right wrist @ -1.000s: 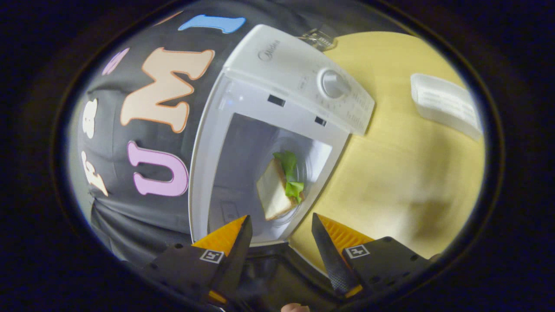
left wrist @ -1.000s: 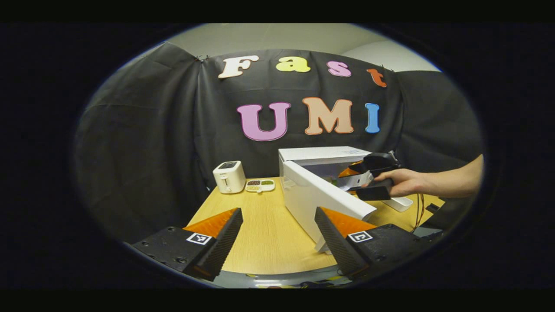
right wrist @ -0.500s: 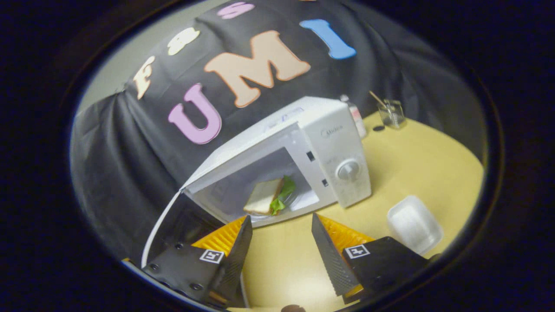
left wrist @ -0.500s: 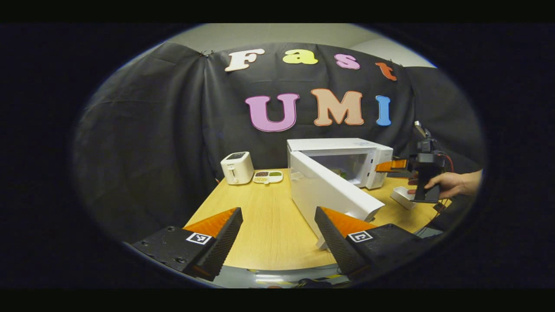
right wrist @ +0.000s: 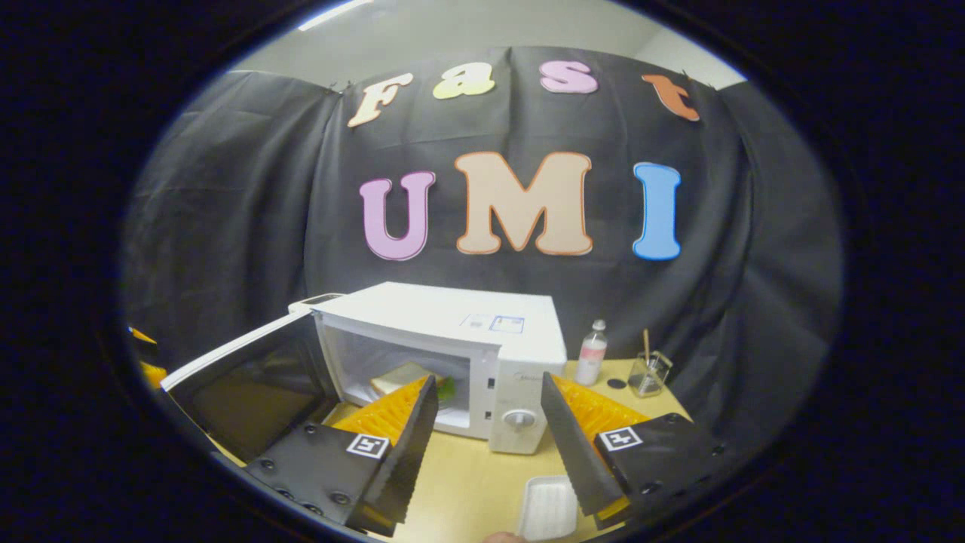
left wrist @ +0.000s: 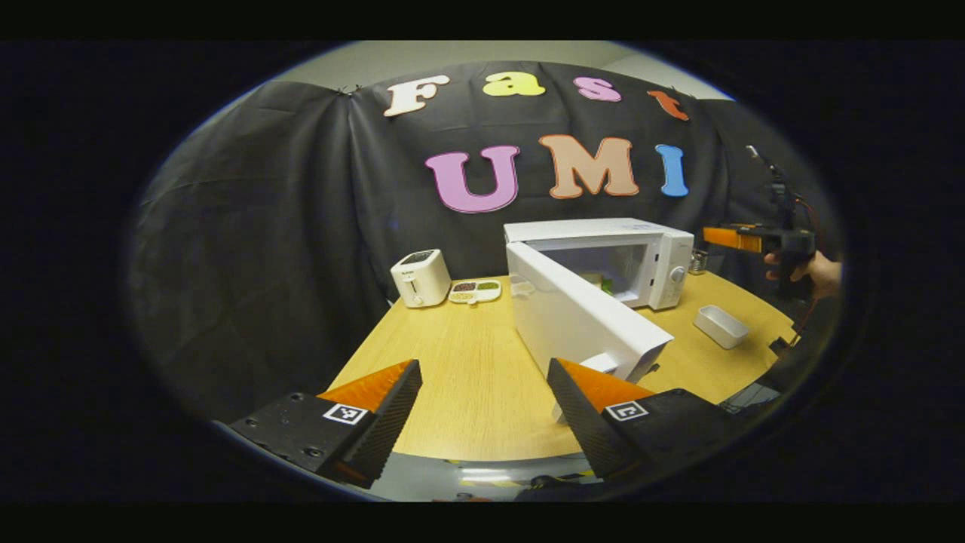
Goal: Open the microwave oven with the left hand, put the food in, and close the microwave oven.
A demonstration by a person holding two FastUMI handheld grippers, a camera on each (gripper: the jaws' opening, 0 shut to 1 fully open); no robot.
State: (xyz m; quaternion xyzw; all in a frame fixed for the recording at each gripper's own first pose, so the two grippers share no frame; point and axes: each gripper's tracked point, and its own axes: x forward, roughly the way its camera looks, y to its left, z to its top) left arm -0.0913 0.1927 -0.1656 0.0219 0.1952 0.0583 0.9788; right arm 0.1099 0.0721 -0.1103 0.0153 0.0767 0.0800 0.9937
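Sandwich (right wrist: 403, 377) lies inside the microwave oven (right wrist: 452, 354) on the desk (left wrist: 460, 377); door (left wrist: 577, 317) swung wide; left gripper (left wrist: 482, 411) and right gripper (right wrist: 482, 437), jaws released, empty; a careless push could slam the door or shift the oven.

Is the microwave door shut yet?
No, in the right gripper view the microwave door hangs swung wide open, and the sandwich lies inside the microwave.

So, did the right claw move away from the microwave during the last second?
Yes. In the left gripper view the right claw has pulled back from the microwave opening, to the right past its control panel, and sits above the table.
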